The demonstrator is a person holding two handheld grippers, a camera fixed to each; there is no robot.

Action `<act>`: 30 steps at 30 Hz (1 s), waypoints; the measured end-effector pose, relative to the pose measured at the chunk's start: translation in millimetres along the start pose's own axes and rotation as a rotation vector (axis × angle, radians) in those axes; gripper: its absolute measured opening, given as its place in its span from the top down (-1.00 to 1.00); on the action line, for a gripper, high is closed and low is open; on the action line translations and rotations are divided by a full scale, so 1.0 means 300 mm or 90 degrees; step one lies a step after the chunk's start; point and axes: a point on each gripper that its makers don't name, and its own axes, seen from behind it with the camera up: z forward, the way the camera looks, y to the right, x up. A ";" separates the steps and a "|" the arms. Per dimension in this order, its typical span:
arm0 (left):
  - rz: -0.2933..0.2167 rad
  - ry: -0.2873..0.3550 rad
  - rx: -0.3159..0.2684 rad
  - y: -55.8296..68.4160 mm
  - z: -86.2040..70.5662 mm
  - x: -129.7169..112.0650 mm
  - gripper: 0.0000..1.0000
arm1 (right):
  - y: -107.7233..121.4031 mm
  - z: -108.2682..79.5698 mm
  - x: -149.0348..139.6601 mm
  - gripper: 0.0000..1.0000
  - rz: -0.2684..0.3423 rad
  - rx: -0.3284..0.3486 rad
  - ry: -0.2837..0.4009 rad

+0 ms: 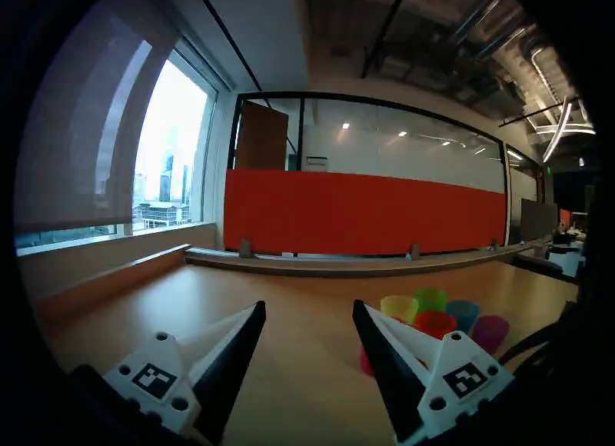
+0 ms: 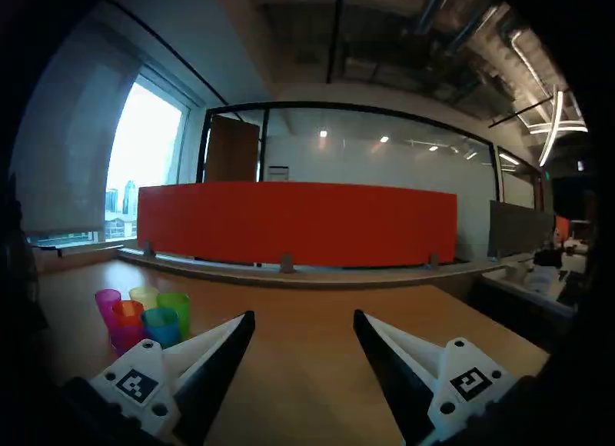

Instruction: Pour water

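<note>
Cups clustered on table, right of left gripper; in right gripper view they sit left of right gripper. Both grippers released, empty, apart from cups. Step: approach, likely; nothing grasped yet. Next: straddle one outer cup without knocking close-packed neighbours.

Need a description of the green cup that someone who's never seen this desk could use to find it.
Find the long red partition running across the far edge of the wooden desk. A cluster of coloured cups stands on the desk in front of it. The green cup is on the cluster's partition side, beside the yellow cup, and is the only green one.
</note>
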 end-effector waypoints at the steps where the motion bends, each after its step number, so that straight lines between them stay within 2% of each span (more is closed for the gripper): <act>1: 0.003 -0.001 -0.002 -0.001 0.003 0.021 -0.67 | -0.004 0.001 0.016 -0.99 -0.003 0.002 -0.001; 9: 0.022 -0.018 -0.022 -0.001 0.032 0.180 -0.67 | -0.034 0.021 0.155 -0.99 -0.008 0.024 -0.023; 15: 0.009 -0.020 -0.031 -0.003 0.057 0.304 -0.67 | -0.041 0.039 0.267 -0.99 0.000 0.040 -0.029; 21: 0.002 -0.034 -0.036 -0.017 0.090 0.391 -0.67 | -0.038 0.050 0.386 -0.99 0.005 0.048 -0.020; 27: 0.019 -0.025 -0.067 0.006 0.107 0.466 -0.67 | -0.039 0.059 0.452 -0.99 0.012 0.059 -0.020; 30: 0.027 -0.026 -0.087 0.026 0.112 0.476 -0.67 | -0.047 0.063 0.466 -0.99 0.009 0.067 -0.021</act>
